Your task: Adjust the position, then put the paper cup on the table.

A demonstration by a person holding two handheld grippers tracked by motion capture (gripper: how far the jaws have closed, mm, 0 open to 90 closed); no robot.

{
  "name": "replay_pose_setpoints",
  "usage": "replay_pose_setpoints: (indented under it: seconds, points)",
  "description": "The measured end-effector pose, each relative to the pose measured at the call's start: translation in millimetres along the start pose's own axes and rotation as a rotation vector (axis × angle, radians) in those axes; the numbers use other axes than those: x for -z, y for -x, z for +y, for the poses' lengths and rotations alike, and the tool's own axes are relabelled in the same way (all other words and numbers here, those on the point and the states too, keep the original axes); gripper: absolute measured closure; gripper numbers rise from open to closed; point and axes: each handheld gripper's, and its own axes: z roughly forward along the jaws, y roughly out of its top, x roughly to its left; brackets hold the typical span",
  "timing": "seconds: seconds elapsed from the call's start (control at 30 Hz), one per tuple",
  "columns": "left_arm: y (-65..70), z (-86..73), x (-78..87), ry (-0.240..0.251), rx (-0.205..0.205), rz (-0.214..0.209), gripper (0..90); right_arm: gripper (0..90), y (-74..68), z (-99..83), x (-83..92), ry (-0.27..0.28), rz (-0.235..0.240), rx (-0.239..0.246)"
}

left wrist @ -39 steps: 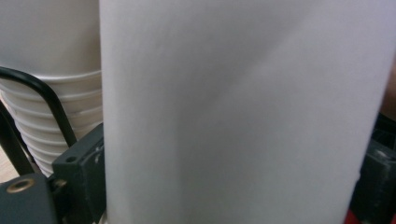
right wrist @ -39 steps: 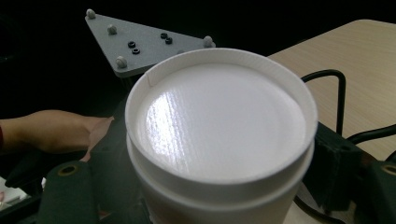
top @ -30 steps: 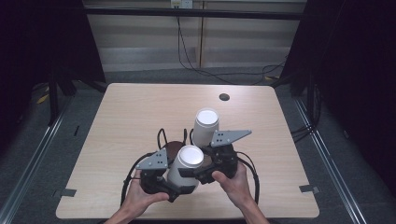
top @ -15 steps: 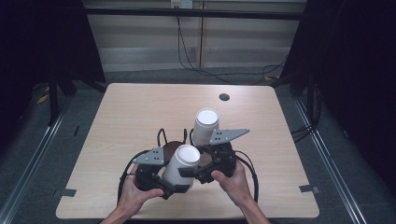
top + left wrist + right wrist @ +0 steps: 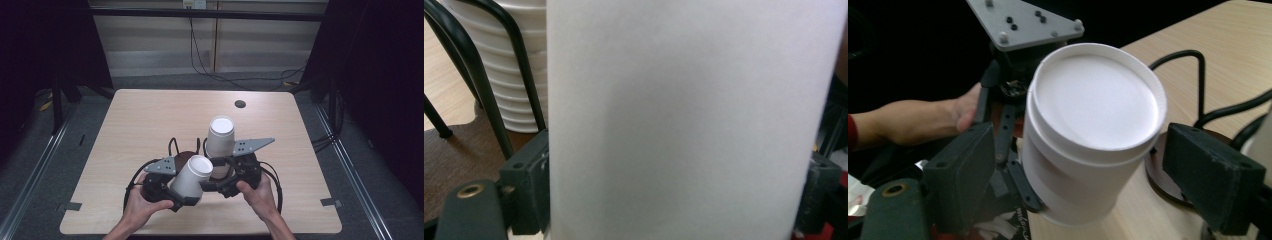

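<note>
A single white paper cup lies tilted above the table's front edge, its closed bottom turned up and to the right. My left gripper is shut on it; the cup wall stands between both jaws, which have just closed a little tighter on it. My right gripper is open. Its pads flank the same cup with small gaps on either side. Just behind, a stack of white cups stands upright in a black wire holder.
The holder rests on a dark brown round mat on the light wooden table. A small dark hole marks the far side of the tabletop. Black cables loop around both hands.
The held cup has tipped over further, with its mouth swinging down and left. Both hands have stayed almost in place.
</note>
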Motion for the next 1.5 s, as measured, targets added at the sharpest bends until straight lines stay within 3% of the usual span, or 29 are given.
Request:
replay_pose_setpoints:
  seconds: [0.1,0.23,0.4,0.53,0.6,0.83,0.93,1.07,1.27,1.4,1.5]
  points:
    - [-0.8,0.7,3.3,-0.017,0.001,-0.001,14.7,14.5,1.8,-1.1,0.1,-0.033,0.000,0.001]
    - [-2.3,0.8,5.7,-0.085,-0.002,0.019,14.9,14.5,3.7,-3.4,-0.1,-0.043,0.009,0.015]
    - [-1.8,5.4,8.7,-0.156,-0.038,0.051,15.4,14.6,7.0,-6.9,-0.9,-0.076,0.012,0.020]
    - [-2.1,7.9,9.9,-0.202,-0.060,0.053,15.4,15.6,8.2,-7.4,-0.9,-0.148,-0.017,0.029]
    - [-3.8,7.7,9.9,-0.219,-0.055,0.041,15.5,17.4,9.0,-7.6,-0.5,-0.163,0.011,0.024]
    - [-4.5,7.1,9.1,-0.281,-0.060,0.031,15.8,17.4,9.8,-9.5,-3.5,-0.219,0.010,0.039]
    - [-1.1,9.7,10.5,-0.304,-0.091,0.036,15.8,25.6,7.2,-9.8,-6.3,-0.285,0.025,0.064]
    - [0.8,14.4,10.0,-0.348,-0.119,0.038,15.8,19.3,6.1,-9.1,-4.5,-0.304,0.017,0.070]
    - [-1.1,25.9,10.6,-0.363,-0.157,0.057,16.0,14.5,9.7,-7.6,1.0,-0.365,0.001,0.066]
    - [-2.1,33.3,8.9,-0.418,-0.184,0.034,16.0,14.6,12.8,-7.2,-2.0,-0.386,0.013,0.089]
    - [-1.4,37.0,8.4,-0.471,-0.202,0.053,16.0,15.6,16.0,-8.1,-5.5,-0.430,0.007,0.092]
